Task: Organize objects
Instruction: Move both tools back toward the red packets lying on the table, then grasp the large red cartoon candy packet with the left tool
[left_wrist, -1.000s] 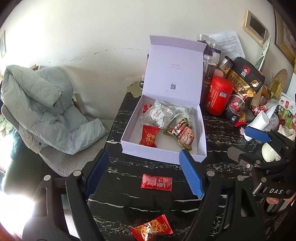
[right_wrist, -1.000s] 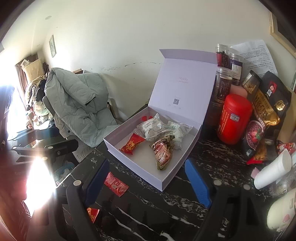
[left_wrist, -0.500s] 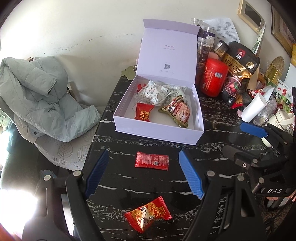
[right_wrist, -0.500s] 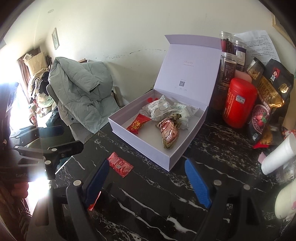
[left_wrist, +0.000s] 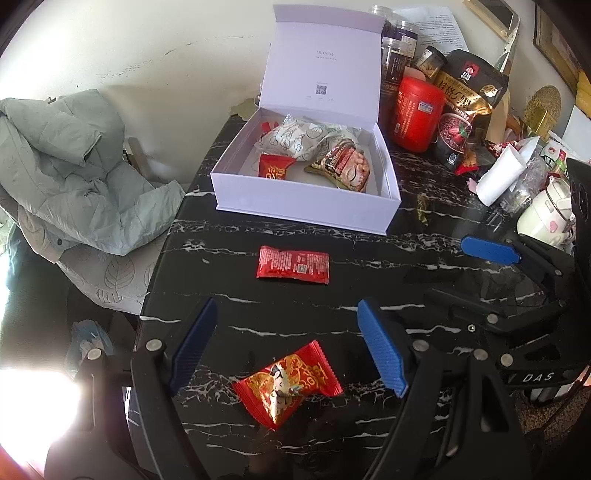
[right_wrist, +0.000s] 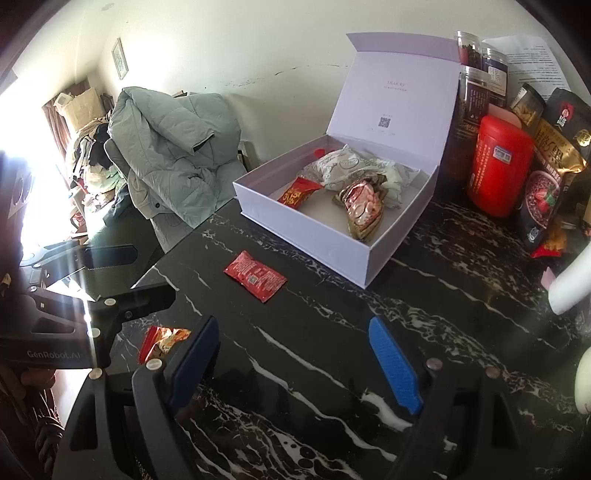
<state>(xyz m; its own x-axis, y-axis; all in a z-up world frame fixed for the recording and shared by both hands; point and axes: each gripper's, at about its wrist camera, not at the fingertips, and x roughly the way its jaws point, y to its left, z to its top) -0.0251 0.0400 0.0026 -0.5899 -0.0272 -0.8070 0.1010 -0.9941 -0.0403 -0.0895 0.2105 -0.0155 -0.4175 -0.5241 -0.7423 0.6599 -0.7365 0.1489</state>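
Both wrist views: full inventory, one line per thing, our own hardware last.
gift box: 1, white, lid open, back of table
packets in box: 3 clear, red, white-patterned, brown-pink
flat sachet: 1, red, on table before box
candy packet: 1, red-gold, between left claw's fingers, not gripped
canister: 1, red, right of box
jacket: 1, grey-green, on chair
table: 1, black marble
left claw: open
right claw: open, empty

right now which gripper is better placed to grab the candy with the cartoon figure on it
Left. The cartoon candy lies right between the open left gripper fingers on the table. The open right gripper has only bare marble between its fingers, with the candy off to its left side.
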